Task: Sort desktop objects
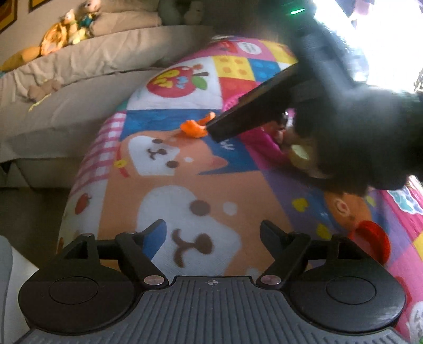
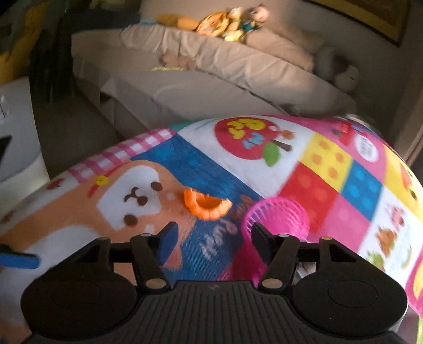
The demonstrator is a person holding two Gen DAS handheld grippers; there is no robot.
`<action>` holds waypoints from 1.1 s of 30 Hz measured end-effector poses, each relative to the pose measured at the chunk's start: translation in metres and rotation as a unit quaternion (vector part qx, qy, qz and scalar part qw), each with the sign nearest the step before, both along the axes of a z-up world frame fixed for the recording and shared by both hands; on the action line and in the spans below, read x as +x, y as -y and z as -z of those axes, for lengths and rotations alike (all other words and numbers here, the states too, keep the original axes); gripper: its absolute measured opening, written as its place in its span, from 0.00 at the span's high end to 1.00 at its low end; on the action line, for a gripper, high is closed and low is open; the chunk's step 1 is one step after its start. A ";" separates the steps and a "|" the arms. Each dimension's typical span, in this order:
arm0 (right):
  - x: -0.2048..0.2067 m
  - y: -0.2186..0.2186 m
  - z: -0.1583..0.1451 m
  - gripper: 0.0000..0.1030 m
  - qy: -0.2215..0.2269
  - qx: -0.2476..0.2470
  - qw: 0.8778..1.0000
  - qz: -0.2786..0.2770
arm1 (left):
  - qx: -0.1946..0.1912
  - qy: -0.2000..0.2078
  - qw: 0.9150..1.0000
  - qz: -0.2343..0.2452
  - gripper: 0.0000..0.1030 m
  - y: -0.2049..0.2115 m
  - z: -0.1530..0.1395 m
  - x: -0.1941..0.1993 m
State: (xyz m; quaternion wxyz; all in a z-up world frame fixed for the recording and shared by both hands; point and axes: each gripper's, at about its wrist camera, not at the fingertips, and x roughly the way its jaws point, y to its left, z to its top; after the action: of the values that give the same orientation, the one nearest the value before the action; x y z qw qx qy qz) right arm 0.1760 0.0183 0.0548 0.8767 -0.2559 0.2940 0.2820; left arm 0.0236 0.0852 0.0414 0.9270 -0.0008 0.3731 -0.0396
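Observation:
An orange pumpkin-shaped toy piece [image 2: 206, 206] lies on the colourful cartoon tablecloth [image 2: 330, 185], just ahead of my right gripper [image 2: 214, 235]. Its fingers stand apart with nothing between them. A pink mesh basket [image 2: 277, 217] sits against the right finger. In the left wrist view the right gripper [image 1: 216, 131] comes in from the upper right, its tip beside the orange piece [image 1: 195, 127]. My left gripper [image 1: 214, 232] is open and empty over the dog print. A red round piece [image 1: 372, 240] lies to its right, and a pale yellow round piece [image 1: 300, 156] is partly hidden under the right gripper.
A beige sofa [image 2: 211, 87] with plush toys [image 2: 230, 23] stands beyond the table's far edge. The floor [image 1: 31, 211] drops away left of the cloth. The left gripper's blue pad [image 2: 18, 259] shows at the left edge of the right wrist view.

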 end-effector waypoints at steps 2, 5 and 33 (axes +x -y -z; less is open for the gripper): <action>0.018 -0.018 0.009 0.45 0.001 -0.009 1.000 0.002 | -0.004 0.000 1.000 -0.001 0.18 -0.006 0.002 0.005; 0.042 -0.036 0.024 0.45 -0.023 -0.024 0.999 0.012 | -0.009 -0.003 1.000 -0.008 0.18 -0.012 0.006 0.011; -0.163 0.178 0.004 0.67 -0.081 0.105 0.990 0.042 | 0.017 -0.036 0.995 0.087 0.07 0.085 0.018 -0.040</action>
State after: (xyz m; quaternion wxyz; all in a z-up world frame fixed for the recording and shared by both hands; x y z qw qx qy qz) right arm 0.0129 -0.1601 0.0507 0.8828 -0.1261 0.3436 0.2943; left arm -0.0161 0.0006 0.0233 0.9060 0.0457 0.4054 -0.1132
